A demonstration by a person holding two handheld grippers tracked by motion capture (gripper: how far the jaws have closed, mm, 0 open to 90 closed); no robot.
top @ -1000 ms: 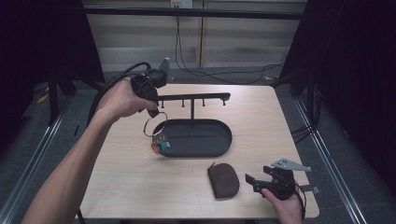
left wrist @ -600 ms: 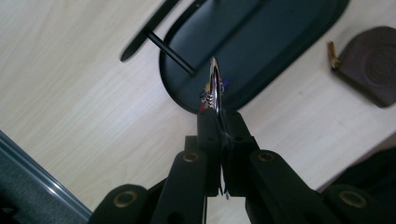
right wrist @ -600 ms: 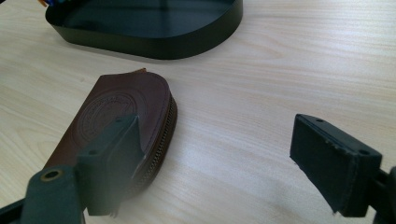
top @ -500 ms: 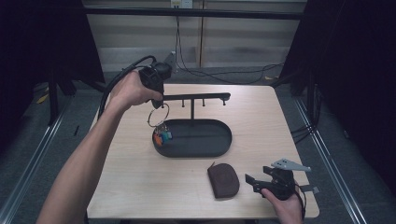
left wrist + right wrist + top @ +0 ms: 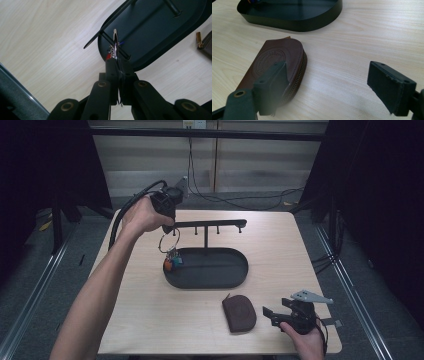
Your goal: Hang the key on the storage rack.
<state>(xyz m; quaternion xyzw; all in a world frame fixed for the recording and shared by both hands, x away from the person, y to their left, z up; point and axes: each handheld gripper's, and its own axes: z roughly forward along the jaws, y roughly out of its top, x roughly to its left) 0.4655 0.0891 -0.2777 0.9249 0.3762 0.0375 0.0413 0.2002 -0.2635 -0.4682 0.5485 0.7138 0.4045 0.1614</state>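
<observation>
- The left gripper (image 5: 167, 222) is held in the air over the far left part of the tabletop (image 5: 140, 320), just at the left end of the rack's crossbar. In the left gripper view its jaws are pressed together on the top of a key ring (image 5: 115, 43).
- The key ring (image 5: 169, 241) hangs straight down from that gripper, with a small bunch of keys and red and blue tags (image 5: 171, 262) at its lower end. The bunch hangs at the left rim of the tray, right over or against it; whether it touches cannot be told.
- The tray (image 5: 235, 280) is a dark oval dish lying in the middle of the tabletop, long side running left to right. A thin post rises from it and carries a crossbar (image 5: 220, 224) with short pegs pointing down.
- In the left gripper view the ring stands edge-on in front of the crossbar's left end and the tray below.
- The pouch (image 5: 239, 313) is a brown zipped leather case lying flat near the front edge, between the tray and the right gripper, apart from both.
- The right gripper (image 5: 272, 314) rests low near the front right corner, pointing left toward the pouch. Its jaws stand wide apart with nothing between them; in the right gripper view the pouch (image 5: 279, 60) lies just behind the left jaw.
</observation>
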